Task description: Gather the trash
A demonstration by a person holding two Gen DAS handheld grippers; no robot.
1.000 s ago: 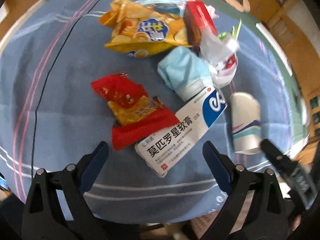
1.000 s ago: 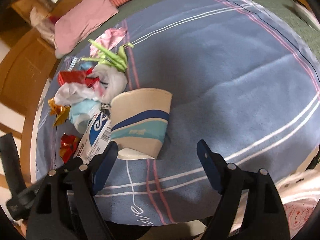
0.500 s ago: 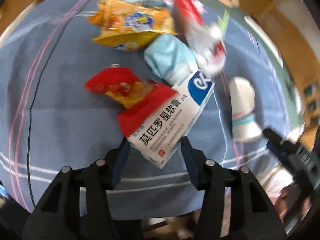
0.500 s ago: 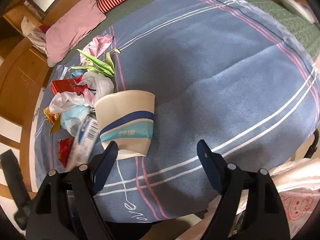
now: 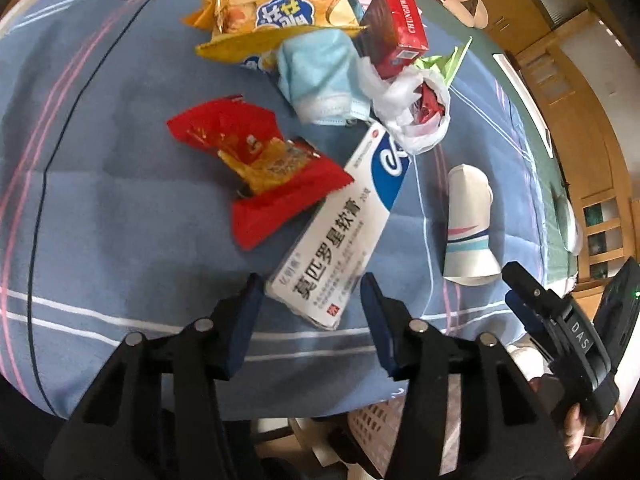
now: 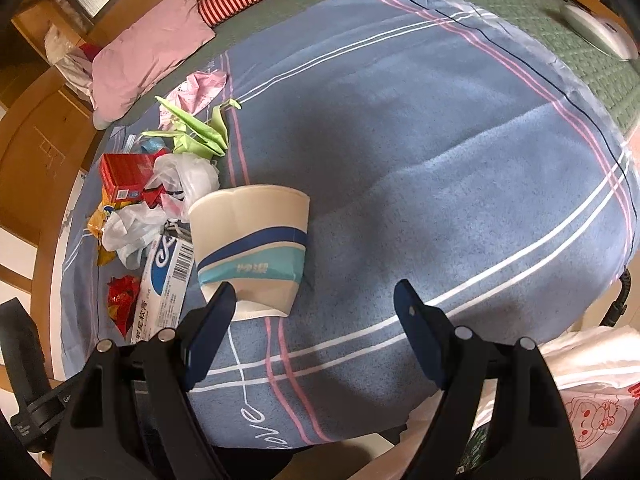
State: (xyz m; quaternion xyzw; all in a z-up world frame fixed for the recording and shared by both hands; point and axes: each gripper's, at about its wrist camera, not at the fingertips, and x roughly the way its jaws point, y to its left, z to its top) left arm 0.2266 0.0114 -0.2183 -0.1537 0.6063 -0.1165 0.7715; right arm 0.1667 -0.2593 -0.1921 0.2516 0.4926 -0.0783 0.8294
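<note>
Trash lies on a blue blanket [image 5: 100,208]. My left gripper [image 5: 312,300] is closed around the near end of a white and blue ointment box [image 5: 340,232], its pads against the box's sides. A red and yellow wrapper [image 5: 260,168] rests partly on the box. Beyond are a yellow chip bag [image 5: 272,16], a blue face mask [image 5: 320,76], a red carton [image 5: 396,28] and a white plastic bag [image 5: 412,112]. My right gripper [image 6: 312,308] is open and empty, just short of a crushed paper cup [image 6: 252,240] lying on its side; its left finger overlaps the cup's base.
Green folded paper [image 6: 196,132] and pink paper [image 6: 196,92] lie behind the pile. A pink pillow [image 6: 148,56] is at the back. A white basket [image 5: 380,424] sits below the bed edge. A printed plastic bag [image 6: 592,400] hangs at the right.
My left gripper has closed from wide open onto the ointment box and turned it more upright in view. My right gripper stayed open and moved a little closer to the cup.
</note>
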